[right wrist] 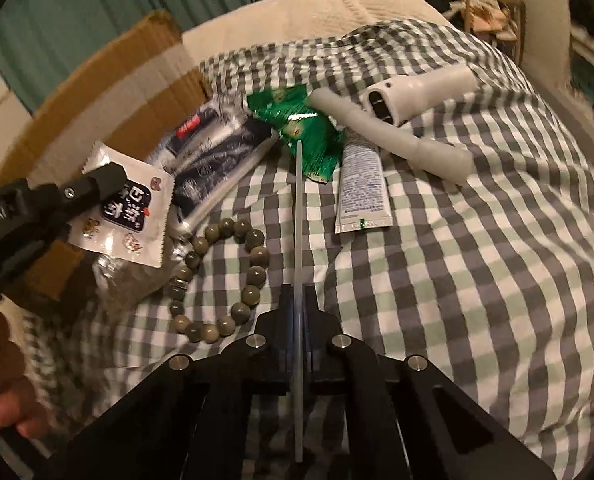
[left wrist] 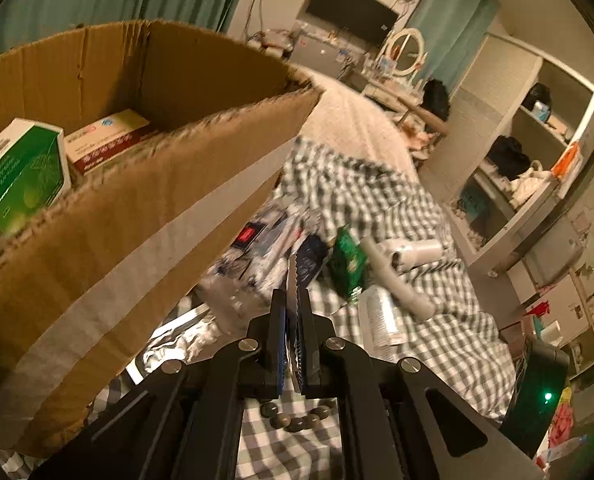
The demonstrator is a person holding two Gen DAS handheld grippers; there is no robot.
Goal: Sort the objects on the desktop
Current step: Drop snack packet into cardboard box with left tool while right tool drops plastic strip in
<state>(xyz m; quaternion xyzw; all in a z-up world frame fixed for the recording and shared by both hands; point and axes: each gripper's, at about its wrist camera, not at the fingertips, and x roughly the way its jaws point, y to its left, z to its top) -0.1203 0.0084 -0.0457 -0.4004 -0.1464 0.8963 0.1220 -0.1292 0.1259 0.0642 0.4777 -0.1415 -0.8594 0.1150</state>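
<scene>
My left gripper (left wrist: pixel 292 300) is shut on a white sachet (left wrist: pixel 294 276), seen edge-on between its fingers. It is held beside the near wall of an open cardboard box (left wrist: pixel 137 208). From the right wrist view the sachet (right wrist: pixel 125 208) shows a black label, with the left gripper (right wrist: pixel 101 186) clamped on its corner. My right gripper (right wrist: pixel 298 292) is shut on a thin flat grey-blue item (right wrist: pixel 297 200) seen edge-on; what it is cannot be told. On the checked sheet lie a bead bracelet (right wrist: pixel 217 280), a green packet (right wrist: pixel 301 128) and a white tube (right wrist: pixel 363 188).
The box holds a green carton (left wrist: pixel 25 168) and a red-and-white carton (left wrist: pixel 105 136). A white hose (right wrist: pixel 389 136), a white handheld device (right wrist: pixel 417 92) and dark foil packs (right wrist: pixel 213 148) lie on the bed. A hand (right wrist: pixel 1 400) is at lower left. Shelves (left wrist: pixel 529 160) stand to the right.
</scene>
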